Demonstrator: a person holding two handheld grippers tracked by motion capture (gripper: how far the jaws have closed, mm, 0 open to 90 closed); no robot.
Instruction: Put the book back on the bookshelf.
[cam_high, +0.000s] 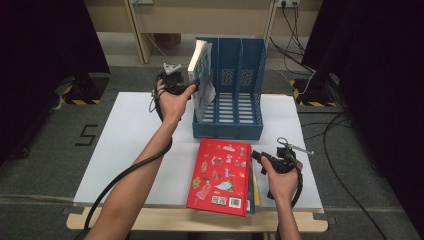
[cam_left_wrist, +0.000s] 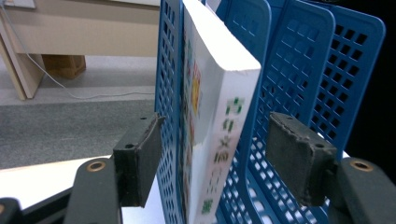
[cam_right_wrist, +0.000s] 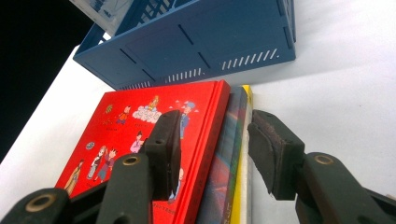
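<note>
Desk (cam_high: 125, 150) w/ blue file rack (cam_high: 235, 95): white book (cam_high: 200, 70) stood in leftmost slot, other slots bare. Shelving step judged under way; left tool (cam_high: 192, 85) spread wide beside it, nothing pinched. Next: red book (cam_high: 220, 175) atop front stack to be gripped by right tool (cam_high: 257, 157), held open.

Between my left fingers (cam_left_wrist: 140, 158) a book (cam_left_wrist: 210, 140) stands in the file rack (cam_high: 240, 75); my right fingers (cam_right_wrist: 163, 149) straddle stacked books (cam_right_wrist: 201, 154).

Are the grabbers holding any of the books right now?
No. The left gripper is open around the white book in the blue file rack. The right gripper is open over the red book.
</note>
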